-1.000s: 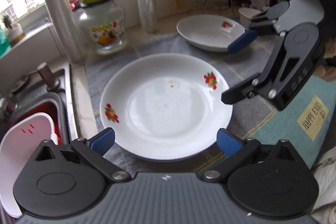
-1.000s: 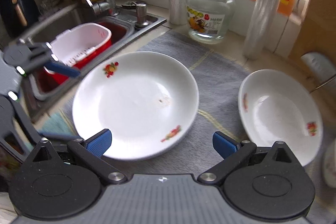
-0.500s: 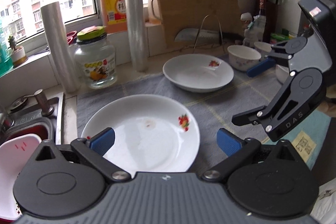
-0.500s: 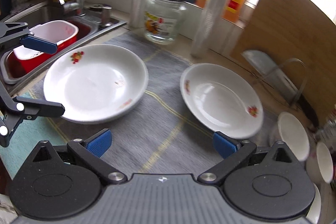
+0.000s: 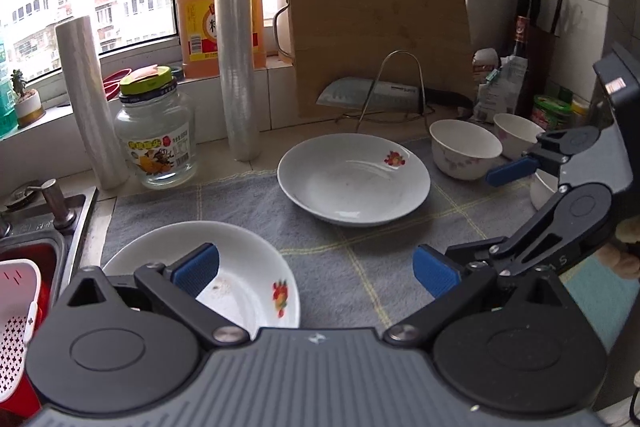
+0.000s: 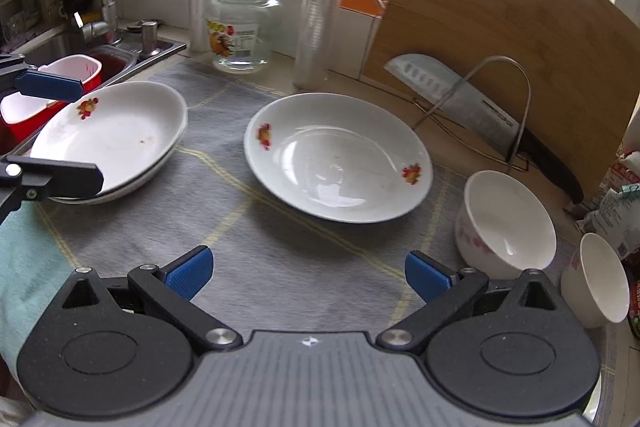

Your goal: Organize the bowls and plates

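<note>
Counter (image 5: pixel 256 165), pale stone, runs below the window sill; sink at its left end. Grey mat (image 6: pixel 280 267) with yellow grid lines covers most of the counter.

On mat:
- left plate (image 6: pixel 116 131), near the sink edge.
- centre plate (image 6: pixel 340 163), apart from the left one.
- bowl (image 6: pixel 508 219) just right of centre plate; second bowl (image 6: pixel 596 283) beside it, tilted.

On bare counter behind mat:
- jar (image 5: pixel 158 143), green lid.
- two film rolls (image 5: pixel 236 55), upright, flanking the jar.
- wire rack (image 6: pixel 480 107) holding a cleaver.
</note>
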Motion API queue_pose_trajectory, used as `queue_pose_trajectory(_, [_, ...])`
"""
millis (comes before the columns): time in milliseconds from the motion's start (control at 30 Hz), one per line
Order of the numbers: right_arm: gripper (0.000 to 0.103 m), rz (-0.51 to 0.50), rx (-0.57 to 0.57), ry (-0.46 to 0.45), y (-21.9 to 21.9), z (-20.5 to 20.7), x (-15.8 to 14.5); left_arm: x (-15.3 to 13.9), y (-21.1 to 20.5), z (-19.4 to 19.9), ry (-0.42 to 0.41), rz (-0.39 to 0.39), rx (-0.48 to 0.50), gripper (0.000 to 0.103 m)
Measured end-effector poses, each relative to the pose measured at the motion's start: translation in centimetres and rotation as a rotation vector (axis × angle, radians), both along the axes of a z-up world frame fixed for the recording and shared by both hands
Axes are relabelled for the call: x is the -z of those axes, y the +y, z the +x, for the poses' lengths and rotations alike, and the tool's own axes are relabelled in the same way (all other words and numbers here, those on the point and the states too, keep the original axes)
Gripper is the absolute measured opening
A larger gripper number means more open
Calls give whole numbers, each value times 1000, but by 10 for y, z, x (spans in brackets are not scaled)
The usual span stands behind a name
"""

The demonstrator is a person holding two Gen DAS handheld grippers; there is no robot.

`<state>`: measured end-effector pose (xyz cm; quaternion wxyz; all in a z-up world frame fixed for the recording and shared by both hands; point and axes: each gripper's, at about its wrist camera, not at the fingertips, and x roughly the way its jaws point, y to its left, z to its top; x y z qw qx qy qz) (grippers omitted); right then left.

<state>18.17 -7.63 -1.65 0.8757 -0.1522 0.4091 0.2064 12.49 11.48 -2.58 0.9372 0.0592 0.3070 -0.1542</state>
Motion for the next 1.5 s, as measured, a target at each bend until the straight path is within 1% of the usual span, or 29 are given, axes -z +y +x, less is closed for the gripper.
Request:
queue_pose_trajectory(200, [103, 59, -33, -1, -35, 23, -4, -3, -39, 10, -12, 24, -53, 102])
queue_pose_trajectory(400, [103, 106, -44, 5, -54, 52, -10, 14, -61, 24, 23, 28, -101, 102])
queue_pose_trajectory(533, [103, 112, -51, 9, -58, 69, -15, 31, -71, 42, 74, 31, -115, 102])
queue_pose_trajectory(633, [103, 116, -62, 30, -57, 82, -17, 40, -78, 52, 79, 8, -104, 102])
queue_pose_trajectory(733, [103, 124, -89, 64, -53, 97, -16, 48, -86, 65, 87, 46, -133, 102])
queue_pose_trajectory(800, [103, 118, -102, 78, -49, 108, -14, 54, -88, 72, 114, 41, -137, 102])
queue_pose_trajectory(867, [103, 110, -120, 96, -46, 118, -11, 59, -89, 76, 131, 38, -128, 102])
queue_pose_trajectory(1033, [103, 103, -156, 153, -38, 148, 1, 70, -94, 82, 152, 65, -116, 102])
queue_pose_trajectory(1333, [103, 84, -198, 283, -24, 199, 32, 85, -93, 99, 215, 48, -127, 102])
queue_pose_trajectory(1500, [103, 75, -206, 340, -18, 221, 48, 88, -94, 103, 218, 60, -123, 102])
